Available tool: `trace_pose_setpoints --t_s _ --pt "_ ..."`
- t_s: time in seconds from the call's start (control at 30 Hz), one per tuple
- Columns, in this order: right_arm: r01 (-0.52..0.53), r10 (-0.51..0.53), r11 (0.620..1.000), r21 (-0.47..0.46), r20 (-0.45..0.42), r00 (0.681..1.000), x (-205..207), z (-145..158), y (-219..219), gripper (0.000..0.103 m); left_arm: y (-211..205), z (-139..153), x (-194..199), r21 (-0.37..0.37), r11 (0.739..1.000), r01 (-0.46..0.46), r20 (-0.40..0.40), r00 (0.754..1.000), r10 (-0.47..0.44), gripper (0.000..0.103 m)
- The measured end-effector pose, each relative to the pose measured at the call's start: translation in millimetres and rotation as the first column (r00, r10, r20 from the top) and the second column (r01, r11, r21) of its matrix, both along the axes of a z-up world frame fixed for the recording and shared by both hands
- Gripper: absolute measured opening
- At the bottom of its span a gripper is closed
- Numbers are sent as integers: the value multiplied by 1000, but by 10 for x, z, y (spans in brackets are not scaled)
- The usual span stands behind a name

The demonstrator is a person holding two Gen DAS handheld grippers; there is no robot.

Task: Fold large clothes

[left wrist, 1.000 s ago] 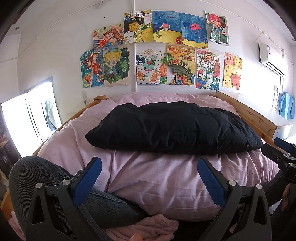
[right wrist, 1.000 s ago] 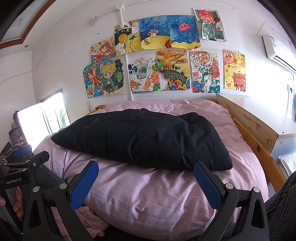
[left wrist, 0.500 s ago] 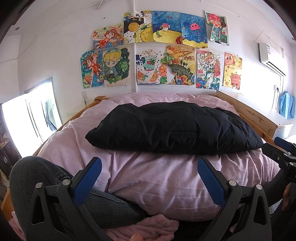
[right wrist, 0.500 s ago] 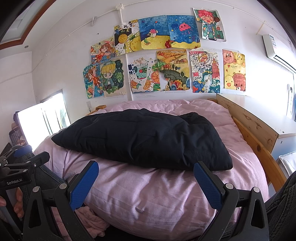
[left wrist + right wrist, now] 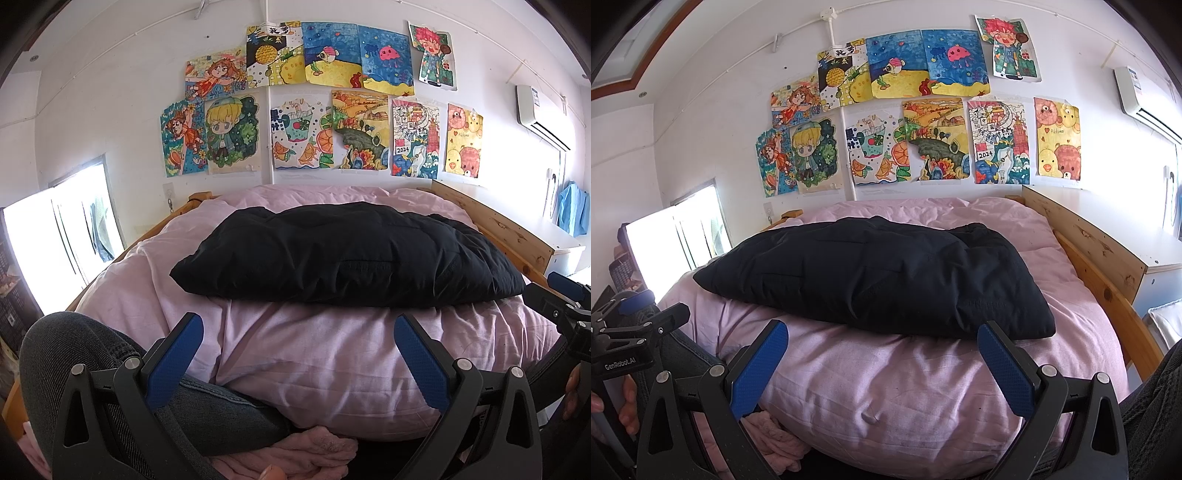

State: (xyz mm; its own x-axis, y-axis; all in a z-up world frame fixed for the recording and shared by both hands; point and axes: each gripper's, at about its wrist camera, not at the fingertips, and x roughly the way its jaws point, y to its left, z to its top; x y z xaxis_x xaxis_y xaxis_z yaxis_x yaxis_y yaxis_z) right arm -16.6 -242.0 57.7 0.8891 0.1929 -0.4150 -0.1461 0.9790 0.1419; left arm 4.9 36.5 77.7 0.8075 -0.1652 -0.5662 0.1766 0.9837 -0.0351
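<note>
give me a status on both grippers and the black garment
Left hand-held gripper open, empty. Right hand-held gripper open, empty. Black padded garment lies in a bundle on the pink duvet, untouched. Nothing between grippers and garment.

**Open run to the jacket, rails at the sides**

Bare pink duvet (image 5: 325,354) lies between both spread-jawed grippers and the black jacket (image 5: 347,254) — nothing on it. A wooden bed rail (image 5: 1108,295) bounds the right side; a denim-clad knee (image 5: 74,354) crowds the left gripper (image 5: 299,354).
</note>
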Motion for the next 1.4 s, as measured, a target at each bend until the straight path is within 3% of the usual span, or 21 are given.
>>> trace_pose_setpoints --t_s 1.4 --pt "3 -3 1000 3 -1 1000 -6 15 15 103 198 8 92 19 1000 -9 25 1000 8 101"
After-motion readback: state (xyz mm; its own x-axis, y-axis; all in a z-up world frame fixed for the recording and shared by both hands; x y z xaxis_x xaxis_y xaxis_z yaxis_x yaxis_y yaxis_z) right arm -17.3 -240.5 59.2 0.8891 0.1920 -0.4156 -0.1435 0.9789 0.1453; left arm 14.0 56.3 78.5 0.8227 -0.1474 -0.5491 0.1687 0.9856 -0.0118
